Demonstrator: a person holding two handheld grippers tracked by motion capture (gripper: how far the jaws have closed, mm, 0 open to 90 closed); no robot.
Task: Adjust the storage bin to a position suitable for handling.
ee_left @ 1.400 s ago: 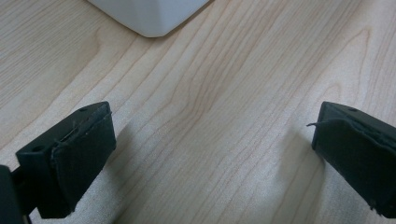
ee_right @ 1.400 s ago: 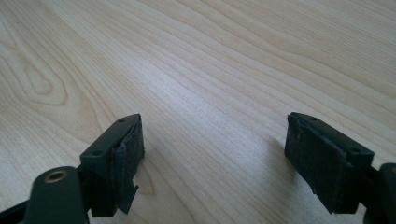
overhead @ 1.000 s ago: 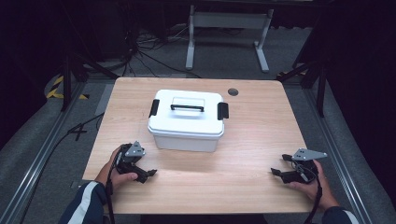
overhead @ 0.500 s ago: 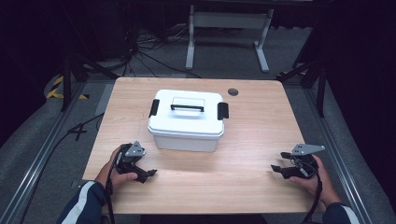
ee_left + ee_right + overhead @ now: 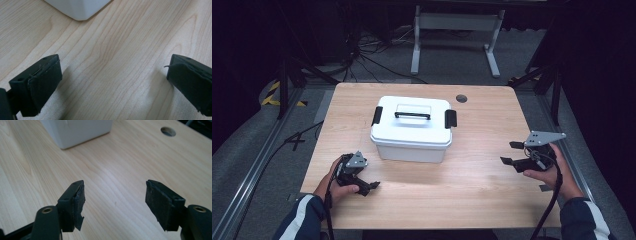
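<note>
My right tool (image 5: 513, 153) has lifted off the pale wooden counter (image 5: 482, 185) since a second ago, jaws just narrowing, nothing between them. Left tool (image 5: 368, 183) unmoved, gaping, empty. White lidded plastic box (image 5: 412, 132) sits mid-counter, between both.

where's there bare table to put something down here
Bare wood lies in front of the white box, between the left gripper and right gripper. More runs from the box's right side to the table edge, past the round hole. Nowhere is crowded; tightest is the box's left strip.
</note>
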